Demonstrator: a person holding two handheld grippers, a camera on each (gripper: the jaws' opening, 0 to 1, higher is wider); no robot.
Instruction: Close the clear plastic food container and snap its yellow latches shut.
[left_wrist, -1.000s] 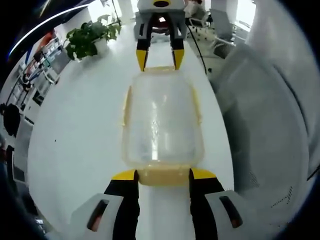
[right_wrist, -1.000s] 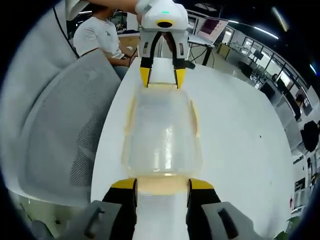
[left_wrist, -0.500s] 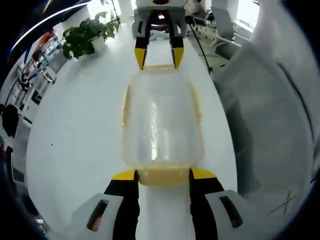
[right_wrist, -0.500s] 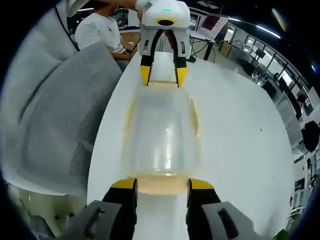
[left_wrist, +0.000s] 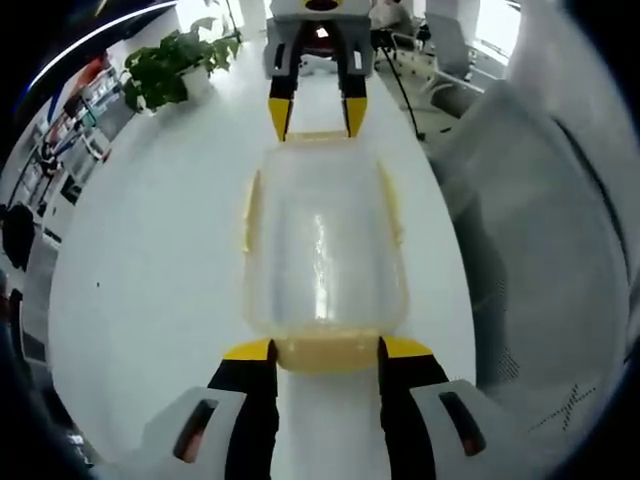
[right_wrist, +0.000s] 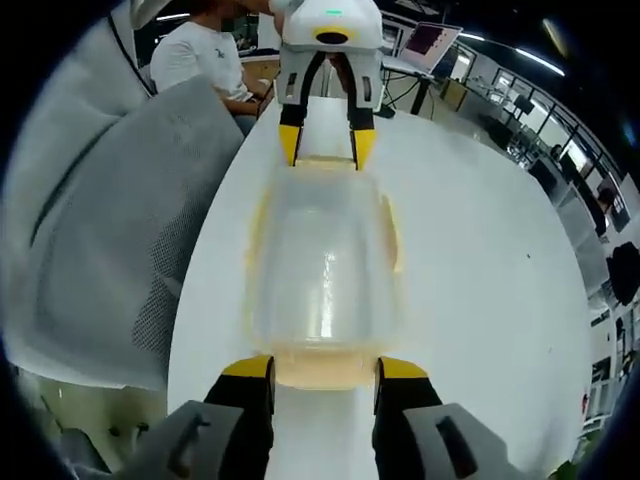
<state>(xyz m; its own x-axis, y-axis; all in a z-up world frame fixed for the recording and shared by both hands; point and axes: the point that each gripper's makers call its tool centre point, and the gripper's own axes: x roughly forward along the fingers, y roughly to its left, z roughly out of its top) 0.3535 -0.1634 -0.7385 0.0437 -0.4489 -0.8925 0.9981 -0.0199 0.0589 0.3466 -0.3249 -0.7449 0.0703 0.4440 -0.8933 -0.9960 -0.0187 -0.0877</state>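
The clear plastic container (left_wrist: 322, 240) with its lid on lies lengthwise between my two grippers over the white table (left_wrist: 150, 250). My left gripper (left_wrist: 327, 350) has its jaws against both sides of the near yellow end latch (left_wrist: 325, 353). In the left gripper view, the right gripper (left_wrist: 318, 112) holds the far end latch (left_wrist: 320, 136). The right gripper view mirrors this: my right gripper (right_wrist: 324, 368) is shut on its near latch (right_wrist: 322, 370), and the left gripper (right_wrist: 323, 143) sits at the far end. Yellow side latches (left_wrist: 250, 210) lie flat along the long sides.
A grey mesh chair (right_wrist: 110, 220) stands beside the table's edge (right_wrist: 200, 300). A person in a white shirt (right_wrist: 205, 60) sits beyond it. A potted plant (left_wrist: 170, 70) stands at the table's far end. A laptop (right_wrist: 430, 45) sits on a far desk.
The container has kept its place between both pairs of jaws while the table, chair and plant slid slightly in both views. Both cameras have moved, and the container with them.
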